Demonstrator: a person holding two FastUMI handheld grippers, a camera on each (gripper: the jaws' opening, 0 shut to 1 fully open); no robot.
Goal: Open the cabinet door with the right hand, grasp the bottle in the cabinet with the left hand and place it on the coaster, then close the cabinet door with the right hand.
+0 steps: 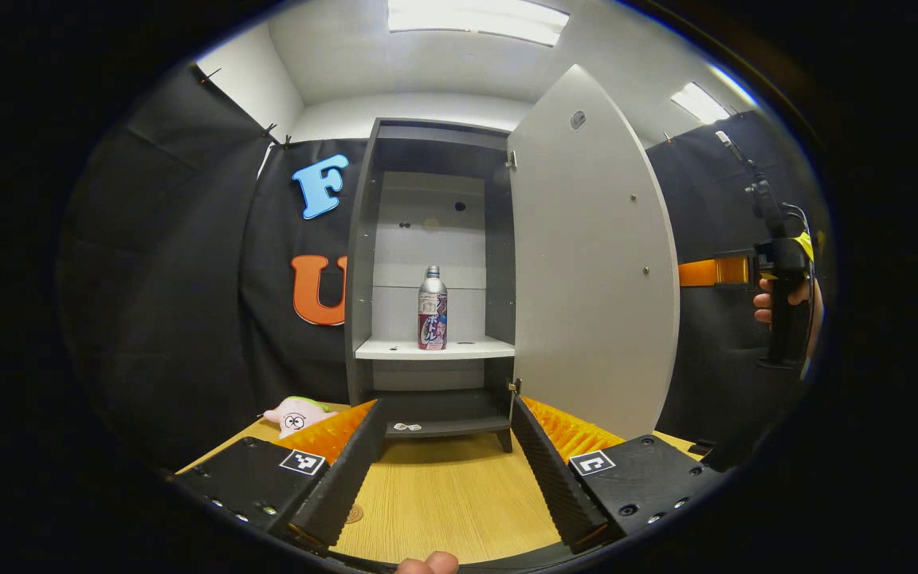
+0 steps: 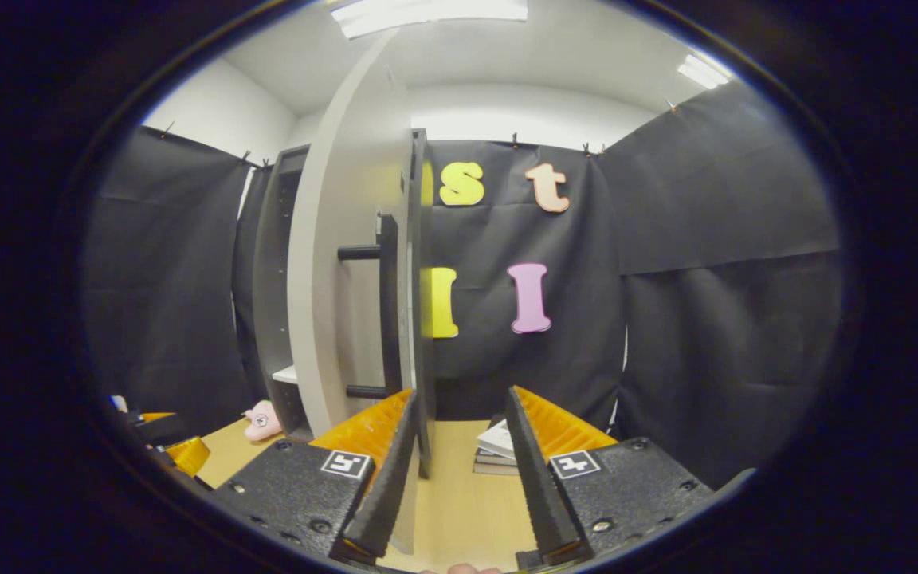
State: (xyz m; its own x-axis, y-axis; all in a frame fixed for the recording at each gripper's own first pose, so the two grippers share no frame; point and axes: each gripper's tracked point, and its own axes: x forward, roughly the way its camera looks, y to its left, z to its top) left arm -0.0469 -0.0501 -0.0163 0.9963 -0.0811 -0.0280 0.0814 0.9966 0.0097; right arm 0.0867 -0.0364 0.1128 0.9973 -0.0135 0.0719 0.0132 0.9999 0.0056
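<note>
Standing bottle: the bottle (image 1: 432, 308) is upright on the white shelf (image 1: 471, 349) inside the cabinet (image 1: 363, 263), about mid-height, untouched.
Door: the cabinet door (image 1: 586, 263) is swung wide to the right of the bottle, so the opening step looks done; its handle (image 2: 386, 307) shows on the outer face in the right gripper view.
Left gripper: the left gripper (image 1: 447, 478) hangs over the desk (image 1: 443, 494) in front of the cabinet, jaws spread wide and empty; the bottle sits centred between their lines but higher and well beyond the tips.
Right gripper: the right gripper (image 2: 459, 470) has its jaws parted and gripping nothing, with the door's free edge standing between them, no contact that I can make out.
Other things: a pink plush toy (image 1: 297, 414) lies on the desk left of the cabinet; a stack of books (image 2: 499, 446) lies right of the door.
Left to do: grasping the bottle, setting it on the coaster, closing the door; I cannot pick out the coaster with certainty.
</note>
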